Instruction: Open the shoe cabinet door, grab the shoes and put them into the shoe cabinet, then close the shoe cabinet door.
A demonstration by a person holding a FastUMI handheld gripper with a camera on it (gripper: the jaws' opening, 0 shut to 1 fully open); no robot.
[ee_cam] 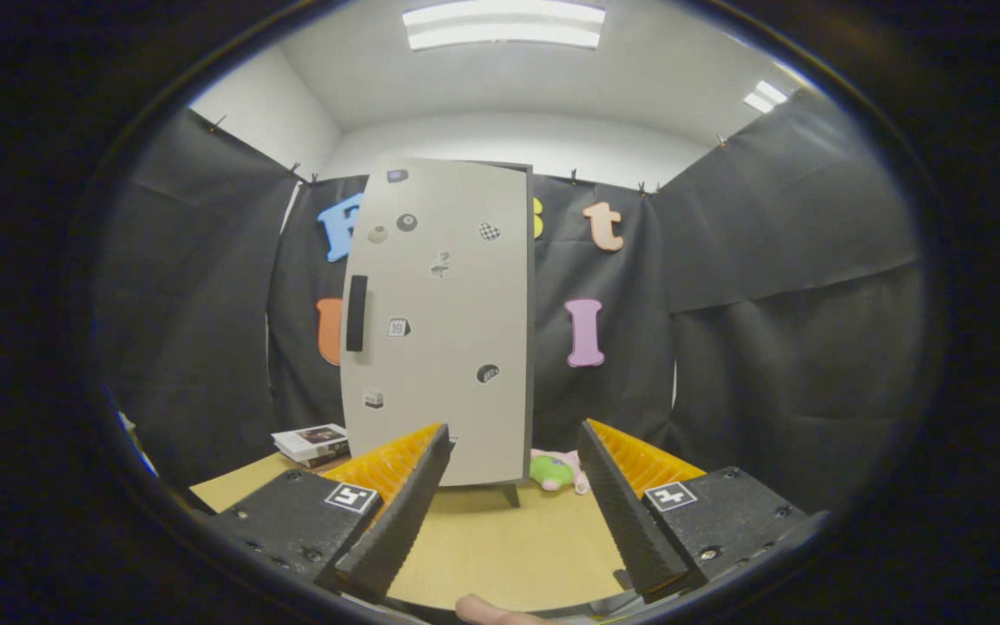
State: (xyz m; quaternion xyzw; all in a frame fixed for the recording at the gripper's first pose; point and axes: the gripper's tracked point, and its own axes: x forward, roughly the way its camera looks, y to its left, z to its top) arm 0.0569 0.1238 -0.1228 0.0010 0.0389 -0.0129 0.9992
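Note:
The grey shoe cabinet (pixel 444 330) stands upright on the wooden table (pixel 500 538), beyond my fingers. Its door is shut, with a black vertical handle (pixel 356 312) near its left edge and several small stickers on the front. Small shoes (pixel 556 471), one green and one pink, lie on the table just right of the cabinet's foot, between and beyond my fingertips. My gripper (pixel 513 443) is open, its fingers spread wide with nothing between them, and well short of the cabinet.
A small stack of books (pixel 313 443) lies on the table left of the cabinet. Black cloth walls close in the table at the back and both sides. A fingertip (pixel 487 610) shows at the near edge, below my fingers.

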